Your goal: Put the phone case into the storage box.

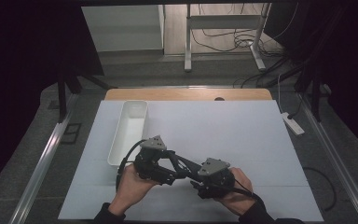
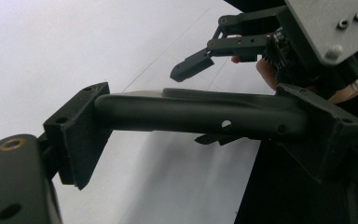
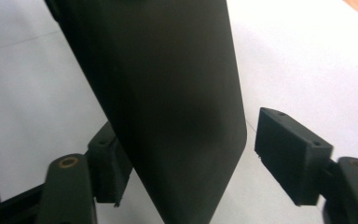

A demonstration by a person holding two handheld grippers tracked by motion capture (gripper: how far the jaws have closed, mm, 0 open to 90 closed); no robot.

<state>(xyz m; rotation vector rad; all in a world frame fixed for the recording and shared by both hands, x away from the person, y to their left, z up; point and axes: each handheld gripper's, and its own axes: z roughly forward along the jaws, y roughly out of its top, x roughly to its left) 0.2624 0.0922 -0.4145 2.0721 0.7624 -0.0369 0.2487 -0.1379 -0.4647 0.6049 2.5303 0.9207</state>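
Note:
A flat black slab (image 2: 191,114) spans the gap between my left gripper's two pads, and my left gripper (image 2: 200,116) is shut on it across its length. In the high view both hands hold their grippers close together near the table's front edge, left gripper (image 1: 179,168) facing right gripper (image 1: 191,173). In the right gripper view the slab's broad dark face (image 3: 168,93) stands between the jaws of my right gripper (image 3: 196,163). Its left pad (image 3: 107,168) sits against the slab, while its right pad (image 3: 289,154) stands clear of it, so this gripper is open.
A long white tray (image 1: 121,140) lies on the white sheet (image 1: 223,126) left of centre, just beyond the left hand. The wooden table edge (image 1: 186,94) is at the back. A power strip (image 1: 292,123) and cables lie on the floor to the right.

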